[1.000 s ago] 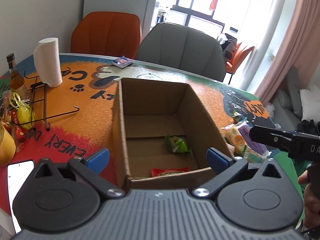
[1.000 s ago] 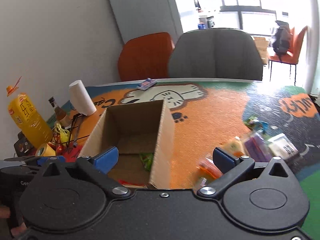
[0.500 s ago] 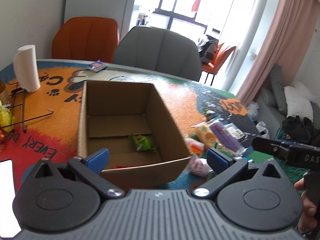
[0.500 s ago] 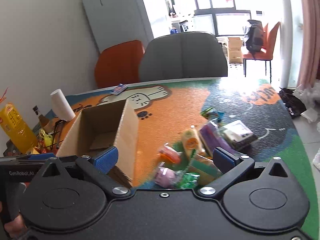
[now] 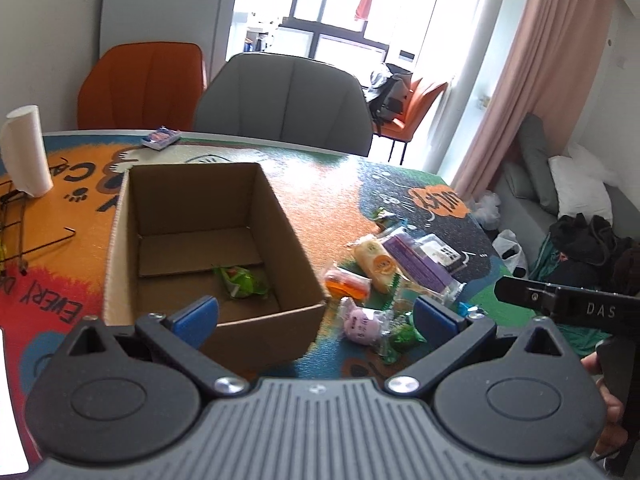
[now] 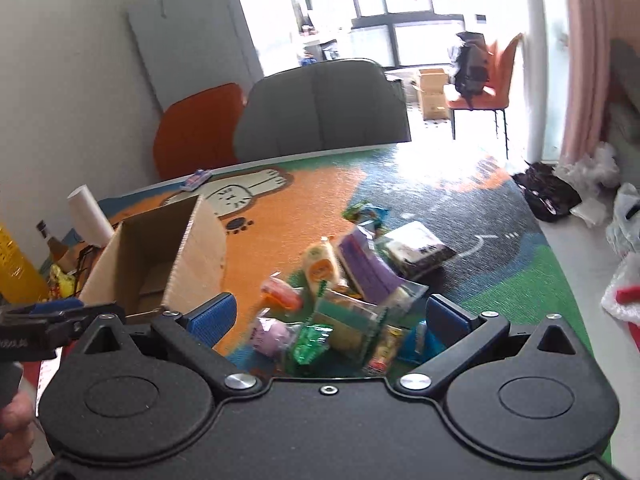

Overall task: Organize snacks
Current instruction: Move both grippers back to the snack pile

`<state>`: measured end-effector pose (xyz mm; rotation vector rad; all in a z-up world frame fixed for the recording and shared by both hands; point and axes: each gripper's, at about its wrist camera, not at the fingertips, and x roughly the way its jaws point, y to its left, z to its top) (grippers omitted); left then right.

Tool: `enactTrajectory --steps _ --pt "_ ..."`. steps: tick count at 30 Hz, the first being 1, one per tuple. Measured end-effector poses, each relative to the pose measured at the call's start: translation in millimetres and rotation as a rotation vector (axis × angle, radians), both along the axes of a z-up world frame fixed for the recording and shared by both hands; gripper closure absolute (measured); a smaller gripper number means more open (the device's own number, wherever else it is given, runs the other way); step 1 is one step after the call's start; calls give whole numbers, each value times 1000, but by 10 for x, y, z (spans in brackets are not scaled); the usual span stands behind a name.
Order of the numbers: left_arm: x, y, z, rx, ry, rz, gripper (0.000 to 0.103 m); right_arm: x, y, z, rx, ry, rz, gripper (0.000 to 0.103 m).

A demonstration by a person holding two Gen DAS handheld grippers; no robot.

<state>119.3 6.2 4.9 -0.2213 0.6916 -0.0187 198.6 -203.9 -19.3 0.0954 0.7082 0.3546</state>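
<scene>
Snacks (image 6: 340,300) lie in a loose heap on the colourful table mat (image 6: 304,204), just beside the right wall of an open cardboard box (image 5: 208,240). From the left wrist view the heap sits at about 3 o'clock of the box: an orange packet (image 5: 347,285) nearest the box wall, a pink pouch (image 5: 360,323) at 5 o'clock of it, a yellow bun wrapper (image 5: 376,260) and a long purple pack (image 5: 420,262) further out. A green packet (image 5: 240,281) lies on the box floor, toward its near right corner.

Both tools are empty. The left gripper (image 5: 316,314) hangs above the box's near right corner with its blue pads (image 5: 198,315) spread wide. The right gripper (image 6: 328,316) hovers over the near end of the heap, pads (image 6: 212,316) wide apart, with the pink pouch (image 6: 272,334) and a green wrapper (image 6: 310,344) between them and below.

At 11 o'clock of the box stand a paper towel roll (image 5: 24,150) and, further back, an orange chair (image 5: 148,84) and a grey chair (image 5: 288,100). A small blue packet (image 5: 161,137) rests near the table's far edge.
</scene>
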Motion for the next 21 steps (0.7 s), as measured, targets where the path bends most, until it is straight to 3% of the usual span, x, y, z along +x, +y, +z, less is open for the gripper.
enactTrajectory --steps 4,13,16,21 --pt "27 -164 7 53 -21 -22 0 5 -170 -54 13 -3 -32 0" --pt "134 -489 -75 11 -28 -102 2 57 -417 -255 30 27 -57 1" --pt "194 -604 -155 7 -20 -125 4 91 -469 -342 40 54 -51 12" --pt "296 -753 -278 2 2 -158 16 152 -552 -481 61 90 -38 31"
